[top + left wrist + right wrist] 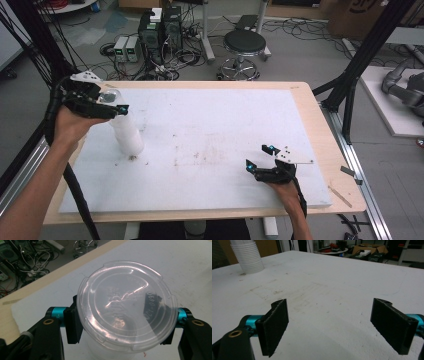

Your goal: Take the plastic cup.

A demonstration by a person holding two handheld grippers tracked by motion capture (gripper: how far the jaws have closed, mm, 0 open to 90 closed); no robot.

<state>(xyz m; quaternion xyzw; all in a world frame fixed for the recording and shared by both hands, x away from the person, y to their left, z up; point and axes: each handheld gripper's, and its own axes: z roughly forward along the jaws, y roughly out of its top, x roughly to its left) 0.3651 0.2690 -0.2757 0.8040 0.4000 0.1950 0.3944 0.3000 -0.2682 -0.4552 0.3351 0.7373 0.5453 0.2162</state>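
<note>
Now left tool (120,325) clamped on lidded cup stack (126,131), contents hidden; right tool (329,325) agape.

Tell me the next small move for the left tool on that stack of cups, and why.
Probably lift the left tool straight up a little. Its jaws stand on either side of the top cup, just under the clear lid, at the top of the white cup stack. The right tool rests open, far across the white board, so nothing steadies the stack; a slow lift seems safest.
</note>
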